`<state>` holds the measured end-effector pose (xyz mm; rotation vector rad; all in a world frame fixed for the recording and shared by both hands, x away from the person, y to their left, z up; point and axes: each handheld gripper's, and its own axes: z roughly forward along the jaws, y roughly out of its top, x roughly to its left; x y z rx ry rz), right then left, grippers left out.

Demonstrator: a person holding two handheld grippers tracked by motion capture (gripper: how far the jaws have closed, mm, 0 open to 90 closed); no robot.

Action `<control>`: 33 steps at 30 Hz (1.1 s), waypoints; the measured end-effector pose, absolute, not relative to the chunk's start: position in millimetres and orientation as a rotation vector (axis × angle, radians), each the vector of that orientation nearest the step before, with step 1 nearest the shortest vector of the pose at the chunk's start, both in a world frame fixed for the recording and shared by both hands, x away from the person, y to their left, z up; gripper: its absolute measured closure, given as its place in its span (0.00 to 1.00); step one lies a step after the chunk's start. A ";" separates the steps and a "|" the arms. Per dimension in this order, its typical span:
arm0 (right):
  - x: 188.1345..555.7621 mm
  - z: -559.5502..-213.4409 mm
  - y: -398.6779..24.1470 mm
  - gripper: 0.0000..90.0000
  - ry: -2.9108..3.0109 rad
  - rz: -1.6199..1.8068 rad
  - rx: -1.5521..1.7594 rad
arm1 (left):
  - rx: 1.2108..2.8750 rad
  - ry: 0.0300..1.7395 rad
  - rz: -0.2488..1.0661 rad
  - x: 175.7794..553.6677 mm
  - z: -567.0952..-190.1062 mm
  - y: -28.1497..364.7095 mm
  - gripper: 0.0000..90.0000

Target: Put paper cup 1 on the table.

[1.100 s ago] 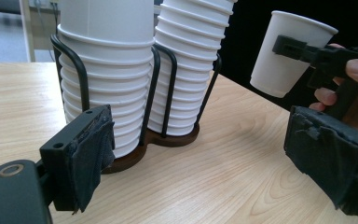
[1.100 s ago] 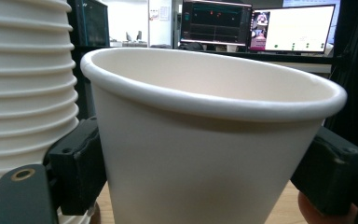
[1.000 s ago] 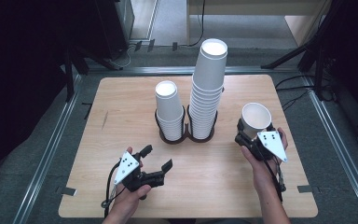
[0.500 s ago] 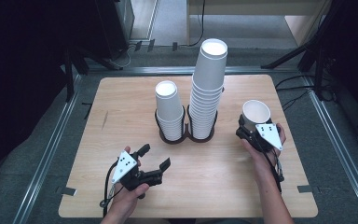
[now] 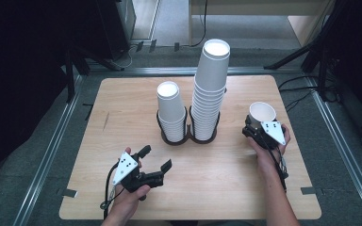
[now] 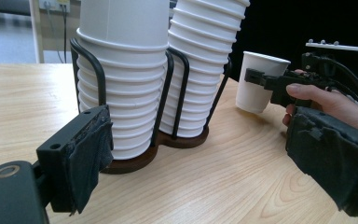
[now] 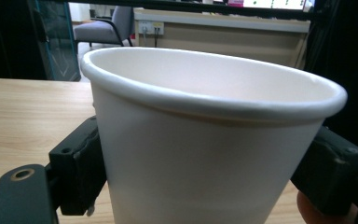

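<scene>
Right gripper [image 5: 256, 128] clamps single white paper cup [image 5: 262, 113] upright just above table [image 5: 122, 103] at its right side, near 2 cup stacks [image 5: 209, 89] in black wire holder [image 5: 188, 136], left gripper [image 5: 154, 163] w/ jaws apart & empty, just opening wider, low at front left.

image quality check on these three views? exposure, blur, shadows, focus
High view: even light on the table, surroundings fall to near black, mild softness, the stack tops blown out white. Left gripper view: near jaws soft, cup stacks sharp, faint shadow under the held cup, black backdrop at right. Right gripper view: the cup sits very close and slightly soft, room behind sharper, no strong glare.
</scene>
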<state>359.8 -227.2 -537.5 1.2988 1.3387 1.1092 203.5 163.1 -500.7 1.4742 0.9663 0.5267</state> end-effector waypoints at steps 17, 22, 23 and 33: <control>359.9 -542.2 -232.9 0.14 1.322 1.072 1.381 | 1.480 0.976 0.532 203.3 -500.5 162.6 0.02; 354.5 -546.6 -235.4 0.09 1.351 1.071 1.395 | 1.476 0.987 0.538 203.3 -500.1 163.9 0.02; 353.4 -546.5 -235.9 0.06 1.352 1.080 1.400 | 1.476 0.987 0.538 203.3 -500.1 163.9 0.02; 333.9 -543.4 -241.7 0.00 1.413 1.138 1.412 | 1.493 0.998 0.535 204.1 -501.6 162.8 0.00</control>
